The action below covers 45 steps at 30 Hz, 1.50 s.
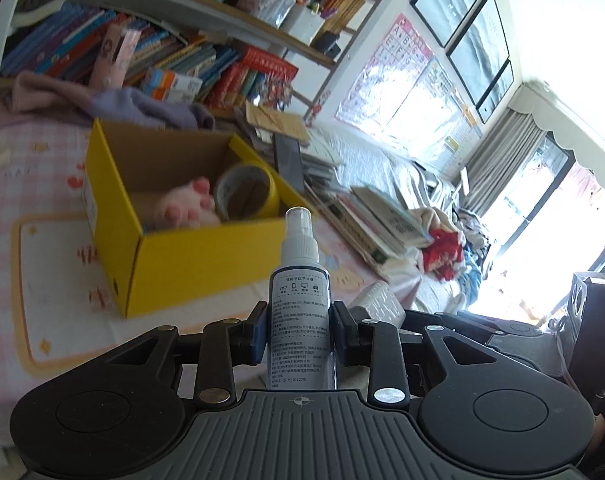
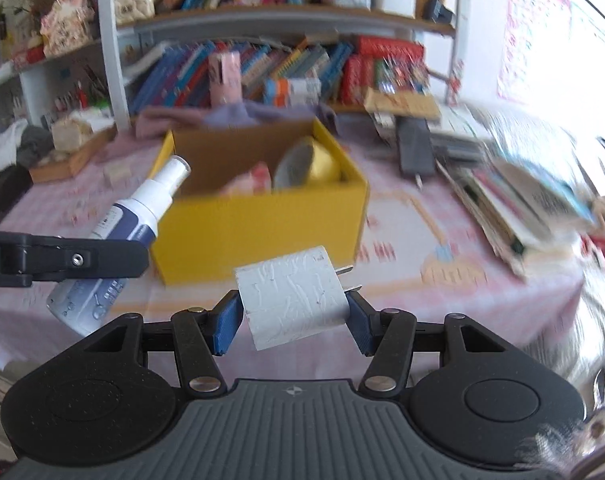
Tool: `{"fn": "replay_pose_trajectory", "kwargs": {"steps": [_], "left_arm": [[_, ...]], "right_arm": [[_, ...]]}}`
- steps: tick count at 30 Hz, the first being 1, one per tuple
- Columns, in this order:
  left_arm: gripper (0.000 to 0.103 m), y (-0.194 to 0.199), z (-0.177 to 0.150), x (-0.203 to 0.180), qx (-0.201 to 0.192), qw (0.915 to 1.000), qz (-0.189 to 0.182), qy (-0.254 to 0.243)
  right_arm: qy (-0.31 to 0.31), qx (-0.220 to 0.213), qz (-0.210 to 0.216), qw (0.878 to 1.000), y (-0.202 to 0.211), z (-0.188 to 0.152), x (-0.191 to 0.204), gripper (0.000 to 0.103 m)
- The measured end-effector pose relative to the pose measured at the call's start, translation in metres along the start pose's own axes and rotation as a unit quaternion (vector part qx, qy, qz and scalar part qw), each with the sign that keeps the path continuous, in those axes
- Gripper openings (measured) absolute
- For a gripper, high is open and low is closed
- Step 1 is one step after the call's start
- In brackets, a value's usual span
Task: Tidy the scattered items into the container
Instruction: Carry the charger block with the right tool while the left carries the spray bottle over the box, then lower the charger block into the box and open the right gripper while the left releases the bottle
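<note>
A tape roll (image 1: 247, 191) and pink plush paw (image 1: 186, 204) lie in the yellow box (image 1: 190, 264), while the left gripper (image 1: 300, 334) fingers clamp a spray bottle (image 1: 300, 304) and the right gripper (image 2: 293, 312) fingers clamp a white plug adapter (image 2: 292, 300), both not yet dropped in.

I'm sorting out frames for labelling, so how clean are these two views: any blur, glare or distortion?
Left wrist view: blown-out window glare at right, fisheye bending of the shelves, spray bottle and yellow box fairly sharp. Right wrist view: motion blur smears the books and tablecloth, worst at right; the white charger stays sharp.
</note>
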State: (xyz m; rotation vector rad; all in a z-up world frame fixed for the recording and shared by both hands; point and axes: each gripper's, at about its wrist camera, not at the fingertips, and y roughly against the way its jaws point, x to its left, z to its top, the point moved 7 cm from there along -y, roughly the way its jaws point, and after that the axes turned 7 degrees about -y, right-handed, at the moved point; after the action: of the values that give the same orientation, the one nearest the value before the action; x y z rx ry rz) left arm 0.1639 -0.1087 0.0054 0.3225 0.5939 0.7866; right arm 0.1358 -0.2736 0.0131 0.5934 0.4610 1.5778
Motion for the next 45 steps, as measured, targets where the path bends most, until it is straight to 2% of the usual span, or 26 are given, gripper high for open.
{"fn": "replay_pose_trajectory", "kwargs": {"steps": [5, 9, 13, 22, 27, 33, 37, 42, 45], "left_arm": [[0.031, -0.021, 0.039, 0.016, -0.024, 0.9991, 0.034, 0.006], [0.031, -0.042, 0.064, 0.024, -0.025, 0.9973, 0.068, -0.007], [0.031, -0.054, 0.086, 0.034, -0.042, 0.9928, 0.111, -0.01], [0.031, -0.098, 0.1, 0.073, -0.01, 0.9842, 0.177, 0.003], [0.031, -0.129, 0.114, 0.094, 0.021, 0.9794, 0.201, -0.005], [0.031, -0.161, 0.103, 0.121, 0.076, 0.9752, 0.207, 0.018], [0.031, -0.17, 0.099, 0.131, 0.09, 0.9739, 0.206, 0.031], [0.031, -0.18, 0.092, 0.139, 0.113, 0.9698, 0.214, 0.03], [0.031, -0.184, 0.091, 0.14, 0.123, 0.9681, 0.217, 0.022]], "right_arm": [[0.022, -0.025, 0.03, 0.999, -0.027, 0.052, -0.004, 0.053], [0.057, -0.018, 0.064, 0.996, -0.055, 0.085, -0.004, 0.054], [0.07, -0.025, 0.093, 0.993, -0.085, 0.111, -0.002, 0.054], [0.077, -0.009, 0.129, 0.989, -0.162, 0.151, -0.013, 0.054], [0.113, 0.019, 0.145, 0.983, -0.205, 0.165, -0.009, 0.054], [0.166, 0.069, 0.16, 0.971, -0.252, 0.164, 0.004, 0.054], [0.187, 0.097, 0.171, 0.962, -0.268, 0.156, 0.012, 0.054], [0.194, 0.127, 0.168, 0.958, -0.283, 0.148, 0.017, 0.054], [0.213, 0.125, 0.157, 0.956, -0.287, 0.144, 0.02, 0.054]]}}
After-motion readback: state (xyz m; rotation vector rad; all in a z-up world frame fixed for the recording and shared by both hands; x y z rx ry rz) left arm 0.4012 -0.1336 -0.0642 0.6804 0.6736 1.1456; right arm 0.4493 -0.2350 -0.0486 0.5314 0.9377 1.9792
